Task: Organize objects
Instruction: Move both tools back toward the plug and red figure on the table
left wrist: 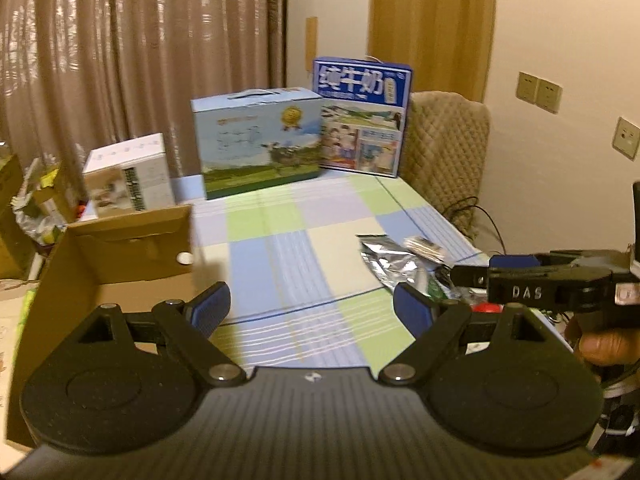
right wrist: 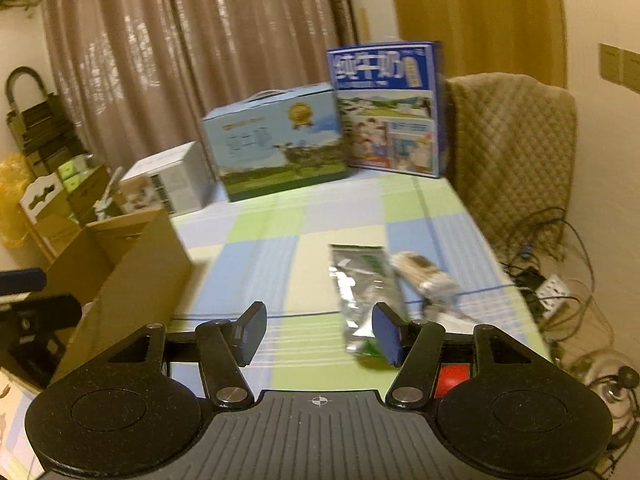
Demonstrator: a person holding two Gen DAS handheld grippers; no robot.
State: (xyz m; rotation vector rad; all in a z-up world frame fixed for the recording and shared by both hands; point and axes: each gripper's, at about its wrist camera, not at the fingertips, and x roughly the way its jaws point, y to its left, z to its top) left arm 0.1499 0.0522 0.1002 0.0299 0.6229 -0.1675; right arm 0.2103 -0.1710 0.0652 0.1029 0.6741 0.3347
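Spread under everything, a checked tablecloth (left wrist: 304, 248) in blue, green and cream. At the far edge, side by side and touching, a tall blue milk carton case (left wrist: 362, 116) and a lower light-blue carry box (left wrist: 260, 140) with a handle on top; both closed, contents not visible. To the left of these, a smaller white box (left wrist: 128, 176), also closed. Nearer, at the left side of the cloth, an open brown cardboard box (left wrist: 132, 252) with flaps up; inside only its bare cardboard floor visible, the rest hidden by its walls. On the right part of the cloth, lying flat, a silver foil pouch (right wrist: 362, 292) with green print, and just beside it to the right a small clear packet (right wrist: 424, 274) with something brown inside, too blurred to name. Below, partly hidden behind the right finger, a small red thing (right wrist: 452, 376), not clear what. Low over the cloth near the open box, the left gripper (left wrist: 312, 312), fingers wide apart, nothing between. Close before the pouch, the right gripper (right wrist: 320, 338), fingers also apart and holding nothing, the right pad overlapping the pouch's near end in the right wrist view.
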